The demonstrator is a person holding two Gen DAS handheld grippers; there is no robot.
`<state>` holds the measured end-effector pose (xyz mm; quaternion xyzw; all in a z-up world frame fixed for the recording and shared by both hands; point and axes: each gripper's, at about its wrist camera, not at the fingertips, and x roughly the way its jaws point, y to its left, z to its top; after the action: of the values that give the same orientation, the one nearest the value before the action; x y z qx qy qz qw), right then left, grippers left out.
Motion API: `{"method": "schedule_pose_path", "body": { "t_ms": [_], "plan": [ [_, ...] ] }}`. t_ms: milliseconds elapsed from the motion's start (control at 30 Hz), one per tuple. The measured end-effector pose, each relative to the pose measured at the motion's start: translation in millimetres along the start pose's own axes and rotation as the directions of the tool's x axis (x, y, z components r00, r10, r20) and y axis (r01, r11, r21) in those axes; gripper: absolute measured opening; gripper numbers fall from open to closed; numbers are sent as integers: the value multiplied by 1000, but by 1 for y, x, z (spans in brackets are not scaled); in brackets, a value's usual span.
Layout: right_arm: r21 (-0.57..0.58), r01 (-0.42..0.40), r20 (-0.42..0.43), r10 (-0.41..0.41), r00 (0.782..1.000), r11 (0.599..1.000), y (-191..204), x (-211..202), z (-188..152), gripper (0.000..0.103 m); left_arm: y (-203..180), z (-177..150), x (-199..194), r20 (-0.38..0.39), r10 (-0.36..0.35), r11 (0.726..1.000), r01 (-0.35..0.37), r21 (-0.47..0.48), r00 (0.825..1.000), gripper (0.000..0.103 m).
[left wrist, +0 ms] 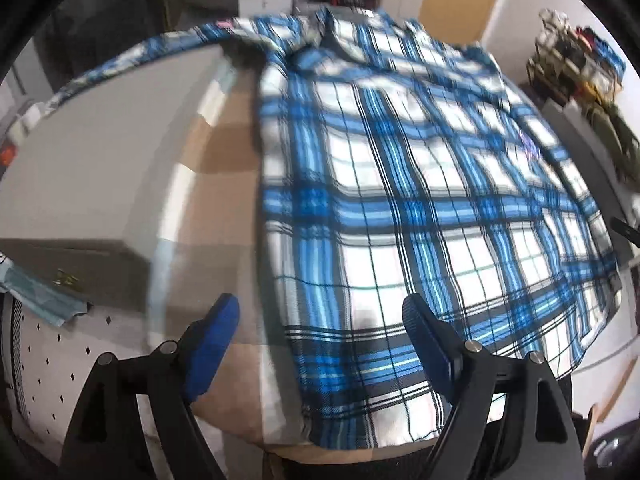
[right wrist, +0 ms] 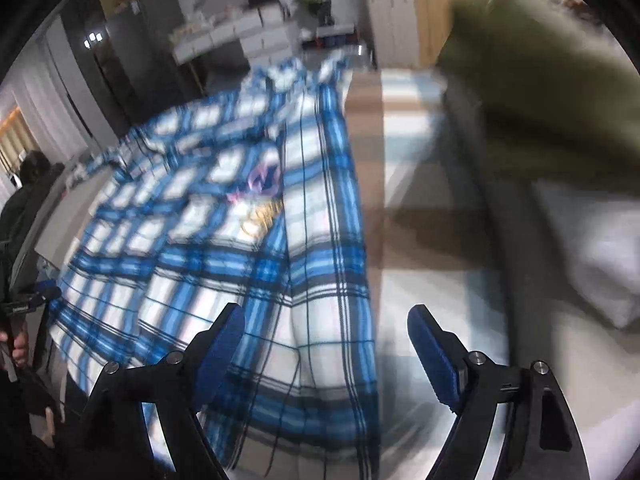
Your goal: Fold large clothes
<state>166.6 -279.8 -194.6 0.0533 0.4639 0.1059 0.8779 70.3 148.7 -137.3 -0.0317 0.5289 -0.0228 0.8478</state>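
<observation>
Both grippers gape wide and hold nothing. Left gripper hangs over the near hem of the shirt, one finger above the bare bed, the other above the plaid. Right gripper straddles the shirt's right edge. That shirt lies spread flat along the bed, collar at the far edge. An olive garment lies blurred off to the right, beside a pillow.

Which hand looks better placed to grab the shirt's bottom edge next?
Probably the left gripper: open, with the shirt hem lying between its fingers. The right gripper, also open, straddles the shirt's side edge.
</observation>
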Motion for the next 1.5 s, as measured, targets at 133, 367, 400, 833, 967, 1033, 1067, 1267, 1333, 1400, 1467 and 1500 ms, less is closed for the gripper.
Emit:
{"method": "schedule_pose_path", "body": {
  "t_ms": [133, 367, 400, 833, 967, 1033, 1067, 1267, 1333, 1400, 1467, 1500],
  "plan": [
    [-85, 65, -58, -70, 996, 994, 12, 25, -4, 54, -11, -5, 19, -59, 62, 997, -58, 60, 996, 81],
    [-178, 118, -9, -121, 993, 977, 34, 17, -11, 5, -46, -14, 11, -12, 97, 976, -93, 197, 995, 18],
    [-175, 123, -3, -126, 992, 977, 33, 13, -13, 5, -51, -13, 13, -3, 117, 968, -113, 223, 993, 9],
    [-54, 139, 3, -139, 990, 989, 3, -42, -43, 33, -20, -7, 5, -16, -20, 995, 22, 100, 1000, 8],
    [15, 38, 231, -40, 972, 999, 12, -96, -24, 73, 15, 14, -16, 66, -26, 999, 29, -44, 997, 41],
    [12, -50, 352, 43, 935, 999, 27, -120, -11, 102, 28, 24, -31, 148, -6, 997, 18, -80, 989, 62],
    [1, -82, 393, 75, 917, 997, 36, -126, -4, 103, 34, 31, -37, 188, 19, 995, 0, -96, 982, 64],
    [-92, -194, 501, 213, 839, 977, 121, -120, 61, 103, 84, 60, -56, 282, 155, 972, -96, -212, 947, 77],
    [-62, -177, 489, 185, 853, 982, 143, -100, 84, 103, 110, 74, -55, 283, 191, 951, -106, -289, 940, 79],
    [-45, -164, 459, 166, 872, 985, 162, -75, 102, 103, 143, 86, -57, 277, 193, 930, -86, -357, 941, 79],
    [-9, -94, 450, 88, 888, 996, 180, -47, 119, 103, 177, 103, -56, 283, 222, 894, -79, -440, 933, 79],
    [-7, -71, 455, 67, 888, 997, 184, -36, 124, 103, 193, 113, -53, 275, 236, 878, -83, -472, 932, 79]
  ]
}}
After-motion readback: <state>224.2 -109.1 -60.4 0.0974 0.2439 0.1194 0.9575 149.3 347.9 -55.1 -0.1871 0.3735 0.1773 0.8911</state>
